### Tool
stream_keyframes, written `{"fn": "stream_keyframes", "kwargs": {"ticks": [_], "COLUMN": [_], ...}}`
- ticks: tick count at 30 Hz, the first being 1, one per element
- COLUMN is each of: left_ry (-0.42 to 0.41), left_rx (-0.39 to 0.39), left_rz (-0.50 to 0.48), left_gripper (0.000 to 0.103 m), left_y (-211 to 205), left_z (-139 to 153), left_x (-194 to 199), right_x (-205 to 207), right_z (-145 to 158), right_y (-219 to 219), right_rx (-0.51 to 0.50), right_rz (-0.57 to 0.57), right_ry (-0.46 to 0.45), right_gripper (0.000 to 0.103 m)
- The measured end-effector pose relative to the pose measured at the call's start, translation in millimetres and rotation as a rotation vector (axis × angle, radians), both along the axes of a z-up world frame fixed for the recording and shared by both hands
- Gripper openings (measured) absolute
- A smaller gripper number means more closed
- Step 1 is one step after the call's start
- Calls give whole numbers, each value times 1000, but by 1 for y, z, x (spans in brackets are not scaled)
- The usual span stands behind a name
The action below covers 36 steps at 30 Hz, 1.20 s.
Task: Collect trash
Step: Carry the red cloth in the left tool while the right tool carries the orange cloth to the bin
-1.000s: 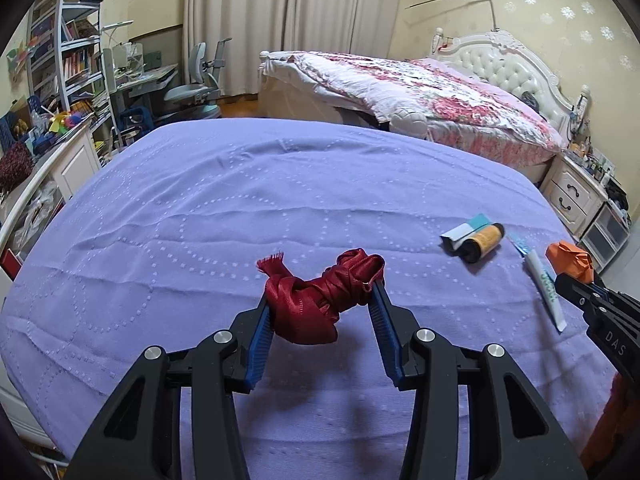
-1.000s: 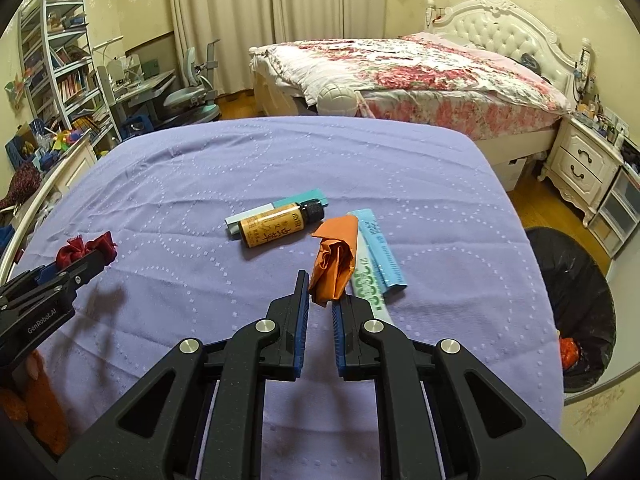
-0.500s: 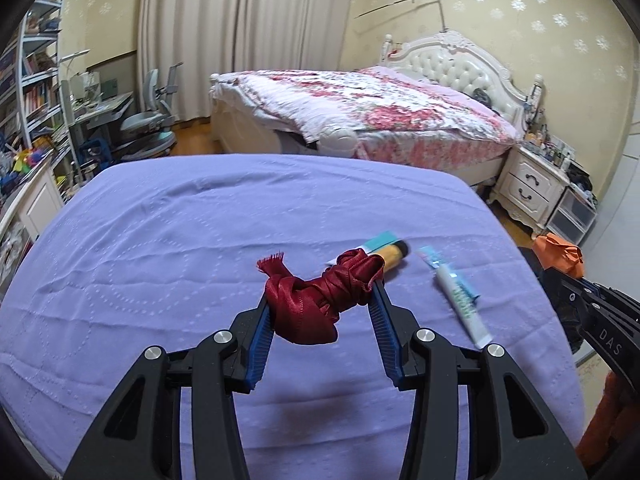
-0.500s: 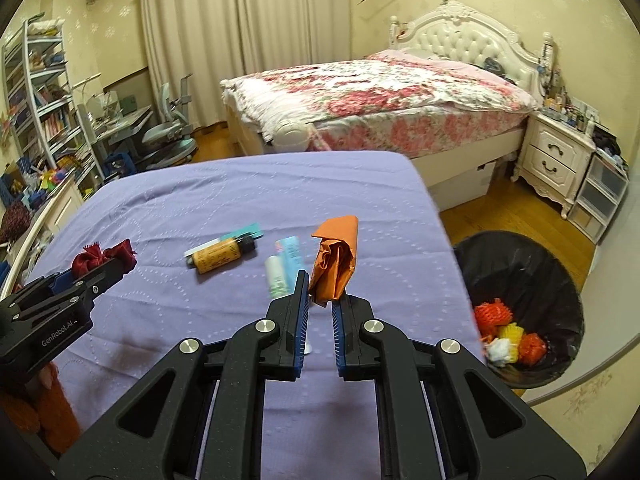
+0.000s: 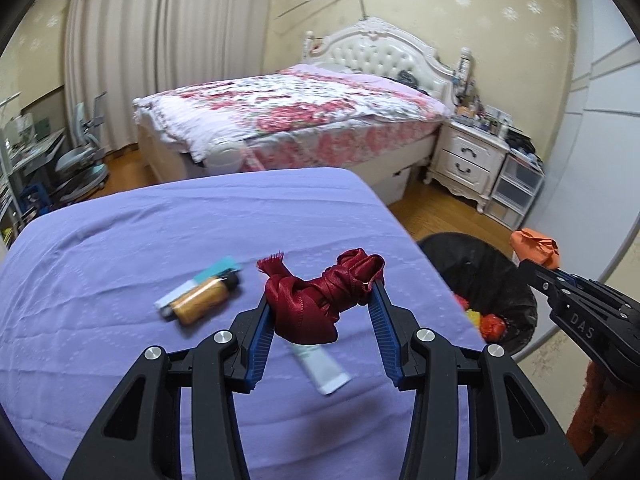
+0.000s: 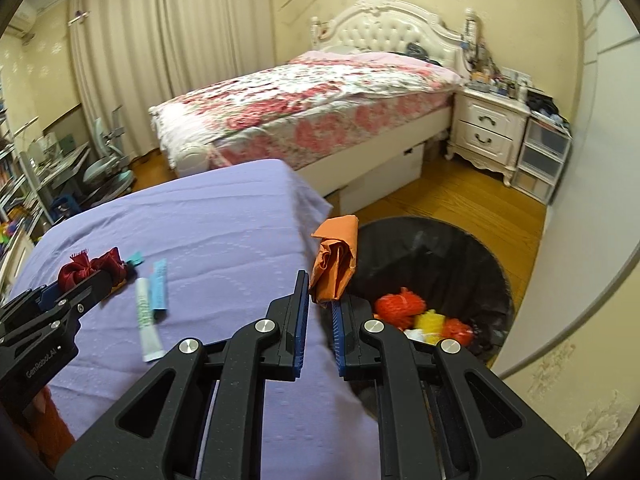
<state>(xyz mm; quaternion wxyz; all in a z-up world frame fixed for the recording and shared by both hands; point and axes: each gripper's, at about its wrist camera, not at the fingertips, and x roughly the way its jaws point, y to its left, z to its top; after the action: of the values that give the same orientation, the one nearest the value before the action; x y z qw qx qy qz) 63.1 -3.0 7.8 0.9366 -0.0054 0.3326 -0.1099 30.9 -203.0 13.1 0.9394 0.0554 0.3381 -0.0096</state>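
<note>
My left gripper (image 5: pixel 320 294) is shut on a knotted dark red ribbon (image 5: pixel 320 296), held above the right part of the purple table (image 5: pixel 120 272). The same red ribbon (image 6: pixel 92 268) shows at the left of the right wrist view. My right gripper (image 6: pixel 320 292) is shut on a crumpled orange paper (image 6: pixel 336 264), carried at the table's right edge, beside the rim of the black trash bin (image 6: pixel 436 248). From the left wrist view the orange paper (image 5: pixel 536 248) hangs over the black bin (image 5: pixel 480 272). The bin holds red, yellow and white scraps (image 6: pixel 416 314).
On the table lie an amber bottle (image 5: pixel 204 298), a teal and white box (image 5: pixel 200 282), a white tube (image 6: pixel 146 320) and a blue box (image 6: pixel 159 284). A flowered bed (image 6: pixel 312 104), a white nightstand (image 6: pixel 486 128) and wooden floor lie beyond.
Both grippers swung to the right across the table with their loads. The trash bin has come into both views, and the orange paper now hangs by its rim.
</note>
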Motion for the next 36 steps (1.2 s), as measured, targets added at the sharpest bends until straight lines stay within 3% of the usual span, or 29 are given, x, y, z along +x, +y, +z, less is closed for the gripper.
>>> {"fn": "stream_keyframes", "kwargs": {"ticks": [16,36], "left_ry": [21,40], "left_rx": [74,141], "left_rz": [-135,-154], "left_gripper": [46,46], "left_y": [-115,-158], "left_z": [-17,-36], "left_x": [42,71], "right_x": [22,52], "right_z": [-30,-53], "right_y": [-76,-107], "right_rx": [39,48], "right_rz": [-154,-224], "right_ry": [48,94], "right_gripper": [11,12]}}
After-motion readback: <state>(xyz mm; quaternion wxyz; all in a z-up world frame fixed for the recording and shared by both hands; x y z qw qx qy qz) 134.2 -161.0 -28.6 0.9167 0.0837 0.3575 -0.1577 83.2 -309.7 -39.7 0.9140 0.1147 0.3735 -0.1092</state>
